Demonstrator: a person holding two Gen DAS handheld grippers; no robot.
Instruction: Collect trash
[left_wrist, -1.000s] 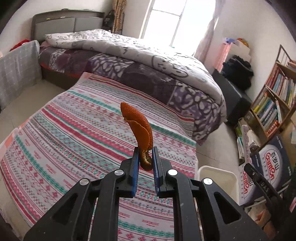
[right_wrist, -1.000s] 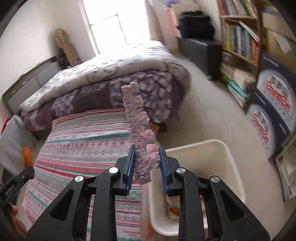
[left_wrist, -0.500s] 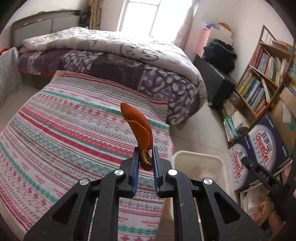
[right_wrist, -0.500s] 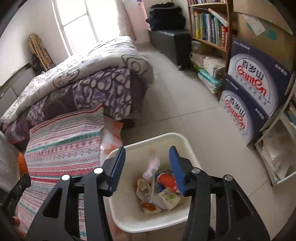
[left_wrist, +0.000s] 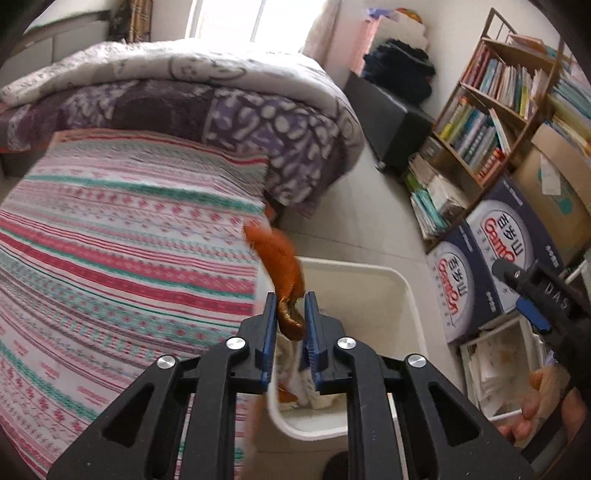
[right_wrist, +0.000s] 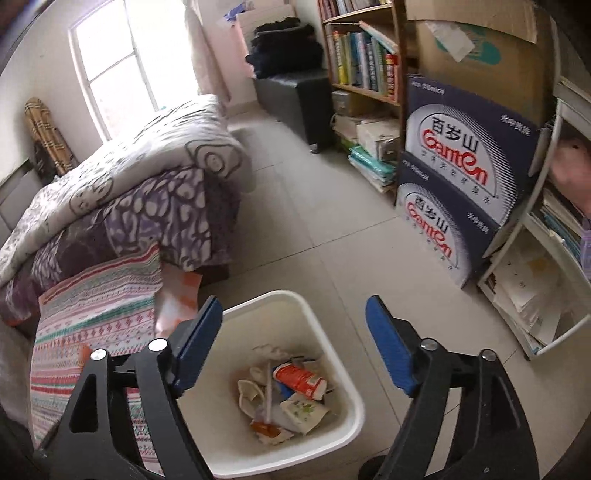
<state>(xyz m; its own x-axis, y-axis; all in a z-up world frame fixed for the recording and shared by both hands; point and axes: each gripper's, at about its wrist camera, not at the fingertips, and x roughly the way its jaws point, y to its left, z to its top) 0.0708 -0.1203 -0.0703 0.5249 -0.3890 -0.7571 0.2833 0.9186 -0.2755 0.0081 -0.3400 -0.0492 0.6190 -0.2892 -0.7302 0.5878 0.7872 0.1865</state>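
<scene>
Left hand-held gripper (left_wrist: 290, 319) clamped on orange peel (left_wrist: 280, 266), curled, sticking up past tips, over near-left rim of white bin (left_wrist: 402, 291). Right hand-held gripper (right_wrist: 293, 345) spread wide, empty, above bin (right_wrist: 347, 424).

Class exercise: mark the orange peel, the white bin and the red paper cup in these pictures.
orange peel (left_wrist: 280, 266): left wrist view, its broad middle above the fingers.
white bin (right_wrist: 347, 432): right wrist view, its near right rim.
red paper cup (right_wrist: 299, 378): right wrist view, its red side, inside the bin.
</scene>
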